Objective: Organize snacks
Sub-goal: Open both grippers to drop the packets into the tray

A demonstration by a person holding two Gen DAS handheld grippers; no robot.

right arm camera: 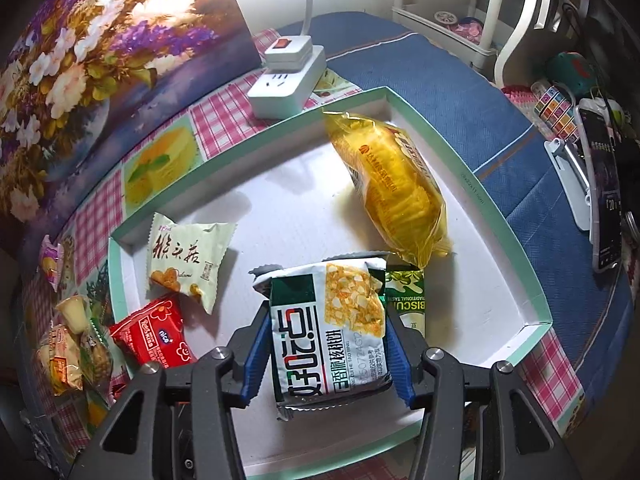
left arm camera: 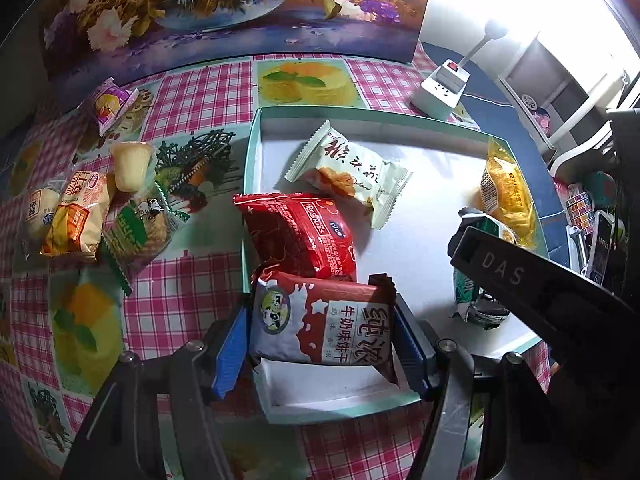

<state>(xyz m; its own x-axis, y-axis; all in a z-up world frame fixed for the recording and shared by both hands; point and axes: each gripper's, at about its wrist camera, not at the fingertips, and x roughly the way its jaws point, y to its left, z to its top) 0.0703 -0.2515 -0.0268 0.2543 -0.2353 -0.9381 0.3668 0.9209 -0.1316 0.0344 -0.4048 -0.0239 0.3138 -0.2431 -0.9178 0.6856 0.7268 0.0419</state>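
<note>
A shallow box with a mint-green rim point(left arm camera: 250, 168) point(right arm camera: 496, 216) lies on the checked tablecloth. My left gripper point(left arm camera: 324, 332) is shut on a red-brown and white milk biscuit packet point(left arm camera: 324, 324) over the box's near left corner. My right gripper point(right arm camera: 326, 344) is shut on a white and green walnut biscuit packet point(right arm camera: 328, 328) above the box floor. Inside the box lie a red packet point(left arm camera: 300, 236) point(right arm camera: 150, 334), a pale green packet point(left arm camera: 352, 176) point(right arm camera: 186, 260), a yellow packet point(left arm camera: 506, 196) point(right arm camera: 394, 184) and a green biscuit pack point(right arm camera: 406, 296).
Loose snacks point(left arm camera: 84, 208) point(right arm camera: 68, 344) lie on the cloth left of the box, with a purple packet point(left arm camera: 110, 104) farther back. A white power strip point(left arm camera: 440, 88) point(right arm camera: 286, 80) stands behind the box, beside a flower picture point(left arm camera: 224, 12). A phone on a stand point(right arm camera: 604, 200) is at the right.
</note>
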